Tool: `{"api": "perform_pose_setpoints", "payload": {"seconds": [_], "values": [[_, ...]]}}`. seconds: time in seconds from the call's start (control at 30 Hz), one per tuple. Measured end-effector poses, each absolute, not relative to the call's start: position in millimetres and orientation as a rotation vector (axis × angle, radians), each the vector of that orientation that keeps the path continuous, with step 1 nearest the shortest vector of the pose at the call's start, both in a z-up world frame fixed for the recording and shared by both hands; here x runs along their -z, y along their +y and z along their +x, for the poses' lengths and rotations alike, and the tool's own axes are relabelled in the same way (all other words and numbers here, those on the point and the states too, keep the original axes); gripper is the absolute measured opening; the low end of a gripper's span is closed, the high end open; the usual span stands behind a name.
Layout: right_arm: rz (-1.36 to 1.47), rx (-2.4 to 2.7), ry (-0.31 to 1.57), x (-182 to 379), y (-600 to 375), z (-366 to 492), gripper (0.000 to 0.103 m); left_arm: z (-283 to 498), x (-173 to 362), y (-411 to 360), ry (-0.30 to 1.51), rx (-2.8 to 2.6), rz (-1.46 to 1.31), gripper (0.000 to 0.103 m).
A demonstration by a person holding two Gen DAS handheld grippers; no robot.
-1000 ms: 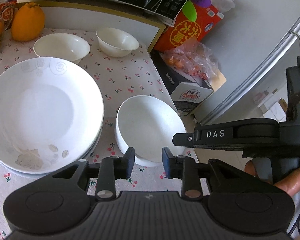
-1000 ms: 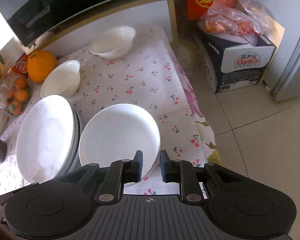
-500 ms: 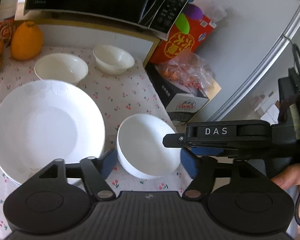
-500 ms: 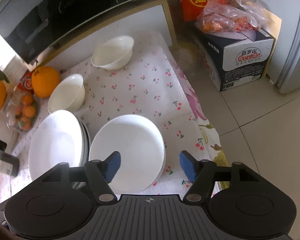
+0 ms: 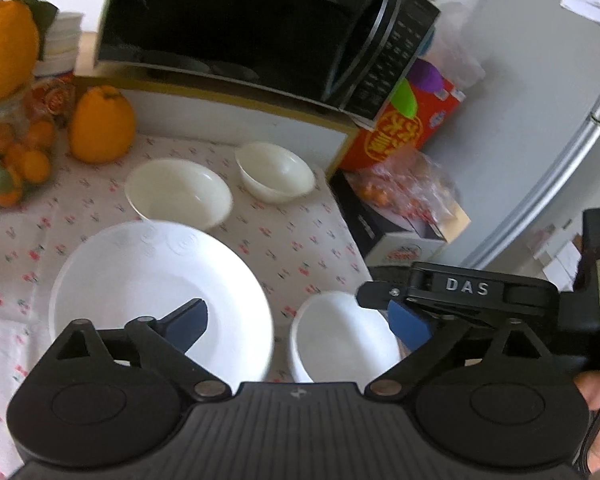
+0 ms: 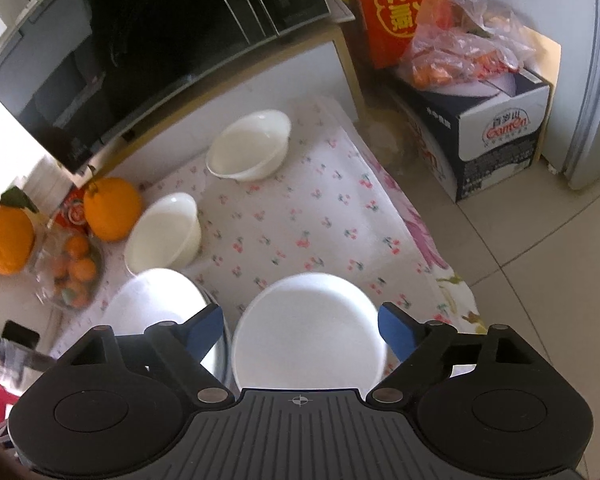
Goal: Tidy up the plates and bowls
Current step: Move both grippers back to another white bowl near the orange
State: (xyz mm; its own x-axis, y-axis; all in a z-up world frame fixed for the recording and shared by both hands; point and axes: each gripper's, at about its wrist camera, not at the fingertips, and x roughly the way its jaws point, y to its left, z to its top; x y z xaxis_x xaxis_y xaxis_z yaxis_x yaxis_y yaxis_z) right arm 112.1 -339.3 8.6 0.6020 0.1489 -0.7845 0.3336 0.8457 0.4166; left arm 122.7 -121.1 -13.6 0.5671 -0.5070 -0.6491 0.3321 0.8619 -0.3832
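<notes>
A stack of white plates (image 5: 160, 288) lies on the cherry-print cloth, with a wide white bowl (image 5: 340, 340) right of it near the table's edge. Two smaller white bowls (image 5: 180, 196) (image 5: 276, 176) stand farther back. My left gripper (image 5: 300, 324) hovers above the gap between stack and bowl, its jaws opening and nothing gripped. My right gripper (image 6: 300, 326) hangs over the wide bowl (image 6: 308, 320), jaws opening too, blue pads clear of its rim. In the right wrist view the plates (image 6: 160, 304) sit to the left and the small bowls (image 6: 168, 232) (image 6: 252, 144) beyond.
A black microwave (image 5: 240, 28) overhangs the table's back. Large oranges (image 5: 100, 124) and a bag of small ones (image 6: 72, 272) crowd the left. Past the cloth's right edge, on the floor, stand a cardboard box (image 6: 496, 136) with a bag of fruit, a red box (image 5: 404, 128) and the fridge (image 5: 540, 120).
Both grippers went from shut to wide open and lifted back from the table. The wide bowl stays on the cloth beside the plates.
</notes>
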Motion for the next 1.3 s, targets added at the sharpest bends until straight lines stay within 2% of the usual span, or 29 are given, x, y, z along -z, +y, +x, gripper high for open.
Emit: {"api": "perform_pose_setpoints", "payload": {"seconds": [0.17,0.67,1.0,1.3], "values": [[0.594,0.127,0.894,-14,-334,123,0.090,131,7,-111,0.810,0.451,-0.198,0.102],[0.607,0.090,0.852,-12,-298,170,0.093,177,7,-81,0.822,0.261,-0.134,0.102],[0.630,0.103,0.825,3,-286,205,0.093,217,35,-51,0.805,0.145,-0.174,0.102],[0.659,0.120,0.833,26,-283,232,0.093,242,59,-55,0.788,0.152,-0.208,0.102]]}}
